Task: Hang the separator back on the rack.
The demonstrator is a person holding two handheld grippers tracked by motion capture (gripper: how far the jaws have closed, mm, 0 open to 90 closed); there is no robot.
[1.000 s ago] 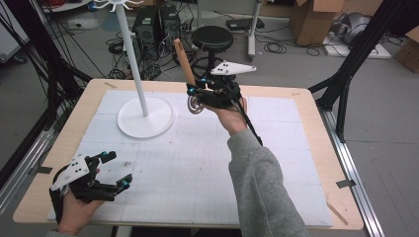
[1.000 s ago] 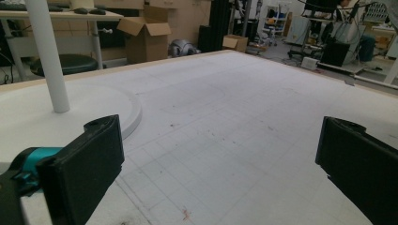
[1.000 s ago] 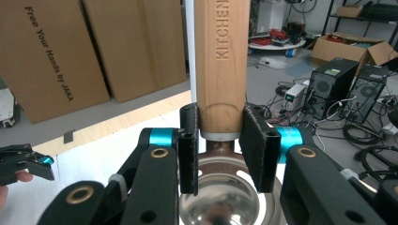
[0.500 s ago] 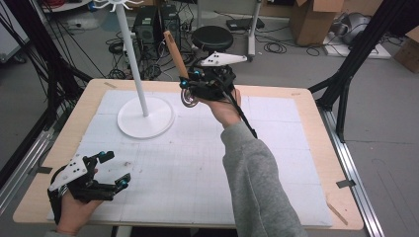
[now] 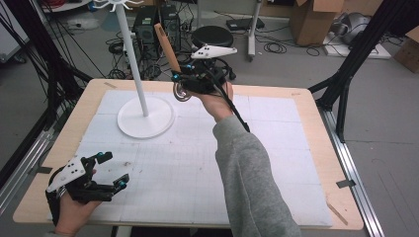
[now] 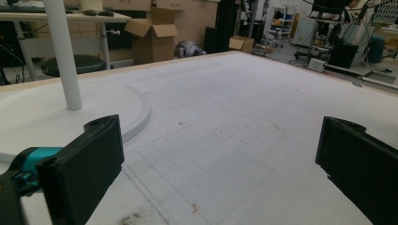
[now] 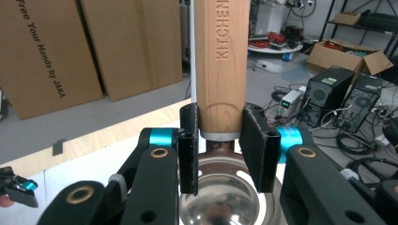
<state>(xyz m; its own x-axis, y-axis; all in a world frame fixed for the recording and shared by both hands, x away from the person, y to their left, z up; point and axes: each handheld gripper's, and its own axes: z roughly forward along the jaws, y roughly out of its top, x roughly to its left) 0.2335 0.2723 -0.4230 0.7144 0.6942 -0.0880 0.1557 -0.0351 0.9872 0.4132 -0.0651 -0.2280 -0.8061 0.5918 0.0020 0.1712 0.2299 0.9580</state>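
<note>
ladle (image 5: 168,49) pinched at wooden handle base by right gripper (image 7: 219,145) fingers, just right of stand (image 5: 133,59); keep handle upright nearing its hooks. left gripper (image 5: 111,170) fingers spread, empty.

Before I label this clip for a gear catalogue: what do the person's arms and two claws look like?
Both claws are black frames with teal joints and flat black pads. The right claw carries a grey three-cornered plate and trails a black cable over a grey sleeve. The left claw bears a similar plate.

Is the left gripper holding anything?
No, the left gripper has its jaws wide apart with only bare table between them.
</note>
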